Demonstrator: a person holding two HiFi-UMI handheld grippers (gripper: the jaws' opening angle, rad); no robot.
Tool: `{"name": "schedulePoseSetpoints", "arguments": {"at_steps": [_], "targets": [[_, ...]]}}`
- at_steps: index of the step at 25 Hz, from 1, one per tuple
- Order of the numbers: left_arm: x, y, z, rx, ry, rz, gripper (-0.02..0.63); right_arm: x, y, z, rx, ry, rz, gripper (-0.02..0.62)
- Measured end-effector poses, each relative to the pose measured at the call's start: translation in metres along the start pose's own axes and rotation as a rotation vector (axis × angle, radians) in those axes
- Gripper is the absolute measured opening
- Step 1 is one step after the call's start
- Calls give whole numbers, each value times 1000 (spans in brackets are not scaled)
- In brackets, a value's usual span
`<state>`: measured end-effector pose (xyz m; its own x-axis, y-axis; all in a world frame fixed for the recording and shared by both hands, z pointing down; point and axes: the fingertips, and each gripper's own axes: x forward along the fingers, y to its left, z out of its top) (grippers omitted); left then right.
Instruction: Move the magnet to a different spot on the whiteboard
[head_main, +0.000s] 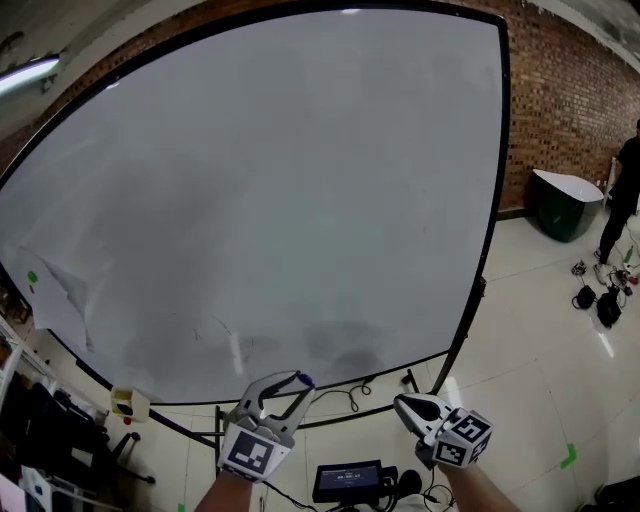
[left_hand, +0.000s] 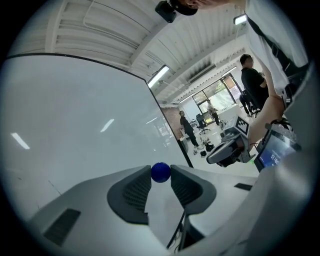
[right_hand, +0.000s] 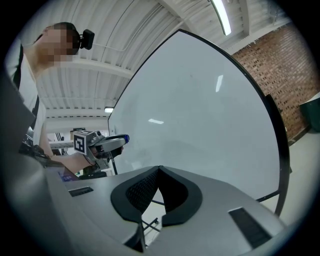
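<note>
A small blue ball magnet (left_hand: 160, 172) is pinched between the tips of my left gripper (left_hand: 160, 174), just off the whiteboard (left_hand: 75, 115). In the head view the left gripper (head_main: 285, 385) hangs below the whiteboard's (head_main: 260, 190) lower edge, and the magnet (head_main: 303, 380) shows at its fingertips. My right gripper (head_main: 408, 404) is beside it to the right, jaws closed with nothing in them. In the right gripper view its pads (right_hand: 150, 187) meet at the tips of the right gripper (right_hand: 159, 169), and the left gripper (right_hand: 105, 144) with the magnet (right_hand: 126, 138) shows at the left.
A green dot (head_main: 32, 277) and a sheet of paper (head_main: 62, 300) sit on the board's left side. Below the board are its stand legs, cables and a screen device (head_main: 348, 481). A dark bin (head_main: 560, 203) and a person (head_main: 624, 185) stand at the right.
</note>
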<state>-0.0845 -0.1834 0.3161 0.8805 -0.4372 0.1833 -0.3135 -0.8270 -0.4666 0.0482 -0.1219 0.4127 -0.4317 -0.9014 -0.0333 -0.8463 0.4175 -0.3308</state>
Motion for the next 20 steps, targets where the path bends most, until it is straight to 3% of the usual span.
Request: {"name": "schedulePoseSetpoints", "arguments": {"at_steps": [5, 10, 20], "targets": [[28, 5, 17, 85, 59, 40, 158, 1, -27, 14, 5, -14, 7, 32], [59, 2, 23, 293, 167, 106, 158, 3, -51, 20, 24, -29, 21, 32], [119, 2, 44, 588, 247, 180, 159, 1, -98, 23, 61, -50, 39, 32]]}}
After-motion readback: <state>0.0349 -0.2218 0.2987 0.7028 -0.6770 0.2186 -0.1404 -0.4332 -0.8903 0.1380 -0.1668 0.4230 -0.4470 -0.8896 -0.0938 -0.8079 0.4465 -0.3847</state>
